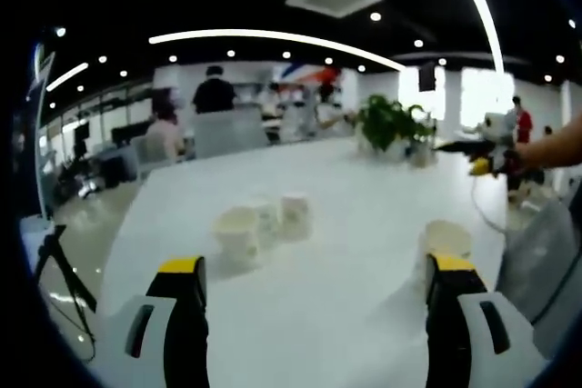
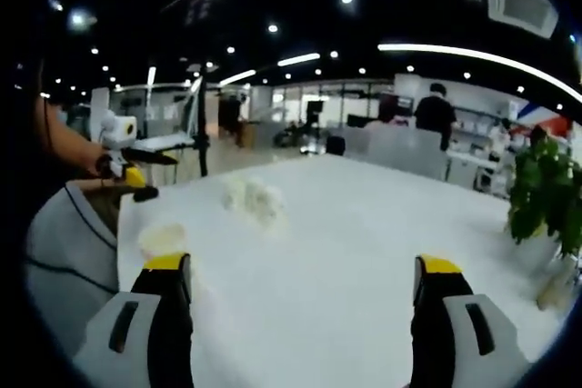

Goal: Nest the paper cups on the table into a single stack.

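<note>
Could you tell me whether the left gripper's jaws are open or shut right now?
Open. In the left gripper view the left gripper has its two yellow-tipped jaws far apart, with bare white table between them and nothing held.

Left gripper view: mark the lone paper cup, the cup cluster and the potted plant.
lone paper cup (image 1: 446, 241): left gripper view, on its open rim.
cup cluster (image 1: 262, 224): left gripper view, on the middle cup's side wall.
potted plant (image 1: 393, 123): left gripper view, on the leaves.

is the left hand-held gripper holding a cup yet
No, the left hand-held gripper has its jaws spread wide with only bare table between them, and the paper cups stand beyond its tips.
</note>
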Motion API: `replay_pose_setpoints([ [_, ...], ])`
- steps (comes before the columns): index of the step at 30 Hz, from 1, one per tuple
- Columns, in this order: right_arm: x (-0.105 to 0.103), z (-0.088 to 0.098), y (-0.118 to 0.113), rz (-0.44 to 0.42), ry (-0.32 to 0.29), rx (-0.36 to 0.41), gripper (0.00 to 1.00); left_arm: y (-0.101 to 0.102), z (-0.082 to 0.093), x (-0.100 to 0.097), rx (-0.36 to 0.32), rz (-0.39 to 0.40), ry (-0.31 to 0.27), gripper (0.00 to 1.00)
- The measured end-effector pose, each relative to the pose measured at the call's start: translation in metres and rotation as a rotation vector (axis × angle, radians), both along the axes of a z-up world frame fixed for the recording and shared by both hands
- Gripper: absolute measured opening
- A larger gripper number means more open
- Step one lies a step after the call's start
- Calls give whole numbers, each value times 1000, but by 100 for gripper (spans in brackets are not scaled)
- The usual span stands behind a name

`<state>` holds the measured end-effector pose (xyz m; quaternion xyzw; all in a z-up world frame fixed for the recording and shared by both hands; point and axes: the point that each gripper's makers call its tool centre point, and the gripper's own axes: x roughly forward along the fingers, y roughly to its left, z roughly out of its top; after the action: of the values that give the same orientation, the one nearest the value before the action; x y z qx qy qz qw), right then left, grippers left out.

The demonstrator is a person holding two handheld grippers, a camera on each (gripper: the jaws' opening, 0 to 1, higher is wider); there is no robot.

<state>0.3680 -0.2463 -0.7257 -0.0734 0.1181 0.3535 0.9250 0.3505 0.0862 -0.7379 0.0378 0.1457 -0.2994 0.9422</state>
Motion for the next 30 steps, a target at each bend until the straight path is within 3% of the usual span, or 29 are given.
replay_pose_setpoints([
  [4,-2,-5,1,6,11,-10,100,3,-2,6,-19,22,10,99],
  [14,-2,-5,3,3,25,-9,100,12,-14,17,19,48,40,99],
  [30,-5,-24,2,-38,92,-58,100,26,-31,43,54,81,75,99],
])
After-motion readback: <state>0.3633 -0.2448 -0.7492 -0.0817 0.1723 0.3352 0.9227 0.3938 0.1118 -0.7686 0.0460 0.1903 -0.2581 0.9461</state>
